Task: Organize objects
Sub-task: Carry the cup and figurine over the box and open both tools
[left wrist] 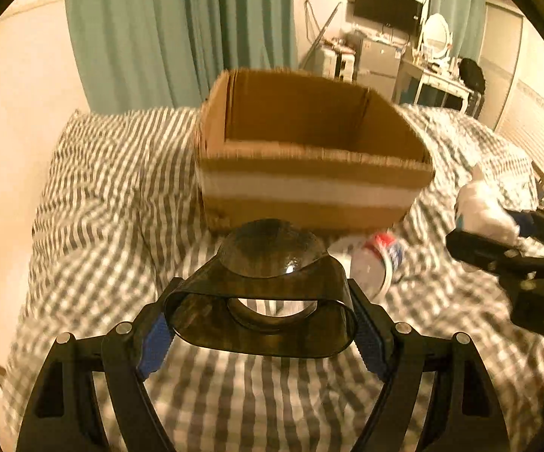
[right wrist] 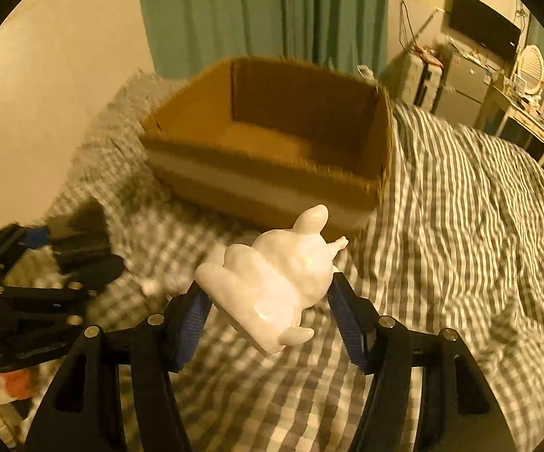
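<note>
**Both claws loaded, box ahead**

My left gripper (left wrist: 260, 333) is clamped on a smoky translucent holder (left wrist: 260, 324). My right gripper (right wrist: 268, 310) pinches a white rabbit figurine (right wrist: 275, 282). The open cardboard box (left wrist: 309, 150) sits on the checked bedspread (left wrist: 102, 188), just beyond both; a plastic bottle (left wrist: 373, 263) lies beside it.

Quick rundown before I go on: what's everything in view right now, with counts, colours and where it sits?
cardboard box: one, brown with a white band, open, on the bed ahead
checked bedcover: one, grey and white, under everything
dark translucent holder: one, smoky brown, between the left fingers
white figurine: one, glossy white, between the right fingers
plastic bottle: one, clear with red-blue label, lying before the box
curtains: teal, behind the box
left hand-held gripper: black, blue pads
right hand-held gripper: black, blue pads
</note>
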